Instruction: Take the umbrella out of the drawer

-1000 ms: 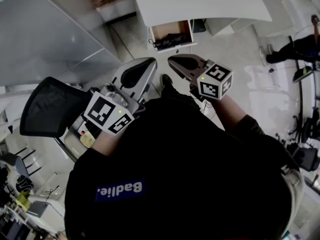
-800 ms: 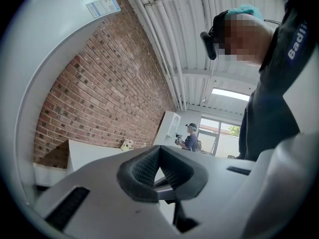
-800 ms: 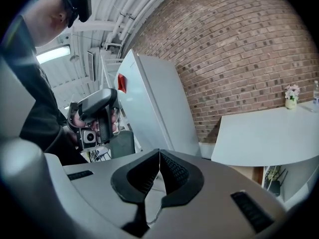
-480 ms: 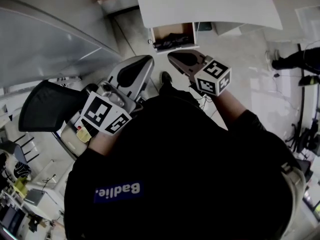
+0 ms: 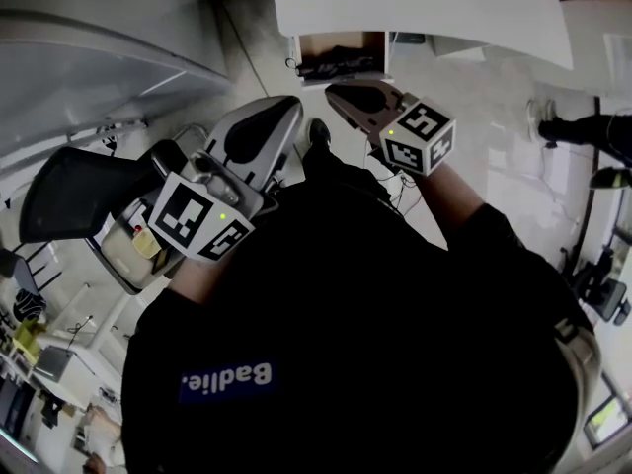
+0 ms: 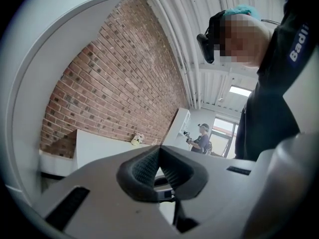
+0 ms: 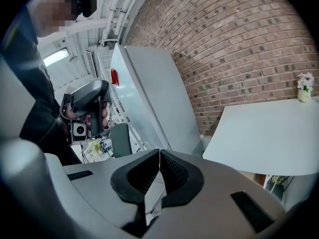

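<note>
An open wooden drawer (image 5: 341, 45) hangs under the white table (image 5: 425, 8) at the top of the head view. In it lies a dark bundle, the umbrella (image 5: 344, 63). My right gripper (image 5: 334, 92) is shut and empty, its tip just short of the drawer's front. My left gripper (image 5: 292, 109) is beside it, a little further back, also shut on nothing. The left gripper view shows its pads meeting (image 6: 159, 147) with the table (image 6: 99, 151) ahead. The right gripper (image 7: 159, 151) has its pads together too, and the table top (image 7: 269, 133) stands to its right.
A black office chair (image 5: 79, 200) stands at the left, beside a large white partition (image 5: 99, 57). My shoe (image 5: 318, 131) is on the pale floor below the drawer. Another person (image 5: 592, 131) stands at the far right. A small flower pot (image 7: 304, 88) sits on the table.
Both grippers have moved forward toward the drawer, which now lies closer to their tips. Both stay shut.
</note>
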{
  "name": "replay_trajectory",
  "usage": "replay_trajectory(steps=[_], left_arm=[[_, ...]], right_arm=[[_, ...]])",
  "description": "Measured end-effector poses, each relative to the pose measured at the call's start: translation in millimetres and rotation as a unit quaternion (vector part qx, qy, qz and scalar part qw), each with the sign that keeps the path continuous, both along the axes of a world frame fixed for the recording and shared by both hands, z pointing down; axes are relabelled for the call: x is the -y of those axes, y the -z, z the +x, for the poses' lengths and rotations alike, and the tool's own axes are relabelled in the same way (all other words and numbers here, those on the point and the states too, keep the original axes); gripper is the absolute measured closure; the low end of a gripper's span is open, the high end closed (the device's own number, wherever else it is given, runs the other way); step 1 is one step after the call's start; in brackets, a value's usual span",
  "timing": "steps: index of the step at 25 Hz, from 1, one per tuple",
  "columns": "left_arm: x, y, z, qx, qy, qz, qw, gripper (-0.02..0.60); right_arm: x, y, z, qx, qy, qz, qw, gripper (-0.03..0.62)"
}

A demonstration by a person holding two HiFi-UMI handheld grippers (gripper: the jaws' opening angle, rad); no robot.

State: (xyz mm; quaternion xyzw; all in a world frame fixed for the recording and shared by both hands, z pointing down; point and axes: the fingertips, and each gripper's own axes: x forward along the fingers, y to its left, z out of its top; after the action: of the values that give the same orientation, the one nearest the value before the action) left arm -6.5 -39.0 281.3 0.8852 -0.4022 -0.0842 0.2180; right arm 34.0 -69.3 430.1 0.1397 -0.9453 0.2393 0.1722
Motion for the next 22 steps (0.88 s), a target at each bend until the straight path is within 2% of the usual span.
replay_trajectory(steps=[10,22], left_arm=[[15.9,-12.4,2.9,0.004,0.035,-0.017,0.9992,0.580],[27.8,-19.1,-0.4,0.029,0.075,-0.041,0.9959,0.580]], right_arm=[[15.8,-32.9,-0.5,-0.036,0.065,0.051,0.996,0.563],[50.5,-130.9,21.7,-0.148,0.107,0.093,0.979,0.562]])
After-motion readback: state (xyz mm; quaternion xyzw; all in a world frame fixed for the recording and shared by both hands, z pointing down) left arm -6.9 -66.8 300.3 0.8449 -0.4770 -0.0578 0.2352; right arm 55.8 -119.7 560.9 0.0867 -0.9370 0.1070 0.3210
